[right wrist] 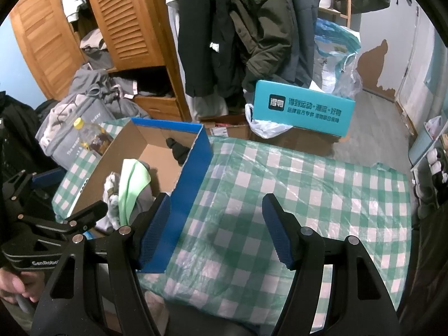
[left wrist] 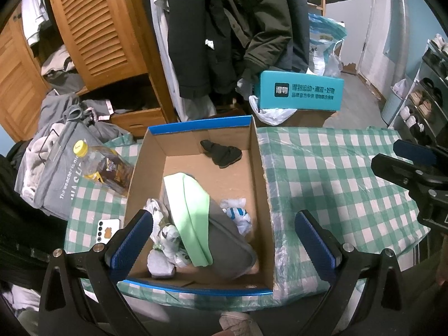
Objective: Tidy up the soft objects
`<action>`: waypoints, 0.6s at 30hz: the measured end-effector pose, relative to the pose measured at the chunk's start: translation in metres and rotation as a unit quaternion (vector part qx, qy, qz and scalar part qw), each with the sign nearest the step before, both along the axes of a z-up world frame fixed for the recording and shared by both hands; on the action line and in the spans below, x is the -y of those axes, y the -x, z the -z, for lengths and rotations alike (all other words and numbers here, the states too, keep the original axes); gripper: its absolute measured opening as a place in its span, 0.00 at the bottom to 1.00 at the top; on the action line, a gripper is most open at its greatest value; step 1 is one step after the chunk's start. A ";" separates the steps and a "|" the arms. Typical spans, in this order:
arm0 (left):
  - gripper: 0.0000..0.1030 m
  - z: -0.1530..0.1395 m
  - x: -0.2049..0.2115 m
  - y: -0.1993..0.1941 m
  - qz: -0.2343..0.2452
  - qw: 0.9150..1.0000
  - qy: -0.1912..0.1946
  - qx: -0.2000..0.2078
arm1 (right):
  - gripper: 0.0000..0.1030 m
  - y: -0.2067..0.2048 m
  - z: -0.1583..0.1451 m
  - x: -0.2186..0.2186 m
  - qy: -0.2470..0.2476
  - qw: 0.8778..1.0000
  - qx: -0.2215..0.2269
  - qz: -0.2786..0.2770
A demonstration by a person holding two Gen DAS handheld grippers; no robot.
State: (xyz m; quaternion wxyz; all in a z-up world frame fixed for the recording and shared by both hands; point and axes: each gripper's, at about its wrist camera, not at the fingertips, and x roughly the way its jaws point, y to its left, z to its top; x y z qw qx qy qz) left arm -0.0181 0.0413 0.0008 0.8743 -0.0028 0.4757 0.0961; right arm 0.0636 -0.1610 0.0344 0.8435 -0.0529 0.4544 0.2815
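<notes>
Left gripper (left wrist: 224, 238) is hanging over the near end of the box (left wrist: 261, 173), jaws spread wide, nothing between the pads, nothing held. Its left finger (left wrist: 134, 238) is overlapping the box's near-left wall; the right finger (left wrist: 316, 240) is sitting outside the right wall, over the tablecloth (left wrist: 336, 173).

Right gripper (right wrist: 217, 229) is hovering over bare tablecloth just right of the box, jaws also parted wide and gripping nothing. Its left finger (right wrist: 155, 229) is lying in front of the box's blue outer wall; whether it is touching, cannot tell.

Inside the box, soft things are piling at the near end: a grey garment (left wrist: 232, 240) with a light green band (left wrist: 193, 218) is lying on top, white socks (left wrist: 165, 240) are bunching to its left, and a white-and-blue sock (left wrist: 238, 215) is resting to its right. A dark sock (left wrist: 221, 151) is lying alone at the far end, well apart from the pile.

Left of the box, a bottle (left wrist: 106, 168) with a yellow cap is lying tilted beside the wall, and a phone (left wrist: 107, 231) is lying on the cloth nearer. A grey bag (left wrist: 56, 173) stuffed with clothes is sitting further left. Beyond the table, a teal box (left wrist: 301, 91) is standing under hanging coats (left wrist: 224, 28), with a wooden wardrobe (left wrist: 98, 28) on the left. A hand (right wrist: 16, 285) is gripping the left gripper's handle at the right view's lower-left edge.
</notes>
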 end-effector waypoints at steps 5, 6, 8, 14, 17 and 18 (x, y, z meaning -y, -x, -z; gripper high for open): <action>0.99 0.000 0.000 0.000 -0.001 1.000 0.001 0.000 | 0.65 0.001 0.000 0.000 0.000 1.000 0.001 0.000; 0.99 0.000 -0.001 0.000 0.000 1.000 0.001 0.000 | 0.65 0.000 0.000 -0.001 0.000 1.000 0.000 0.000; 0.99 0.000 0.000 0.000 0.000 1.000 0.001 0.000 | 0.65 0.001 0.000 -0.001 0.001 1.000 0.000 0.000; 0.99 0.000 0.001 0.001 0.002 1.000 0.007 -0.001 | 0.65 0.001 0.000 -0.001 0.001 1.000 0.000 0.000; 0.99 0.000 0.002 0.002 0.003 1.000 0.006 0.000 | 0.65 0.002 0.000 -0.002 0.000 1.000 0.000 0.000; 0.99 0.000 0.001 0.001 0.002 1.000 0.007 -0.001 | 0.65 0.001 0.000 -0.002 0.001 1.000 0.000 0.000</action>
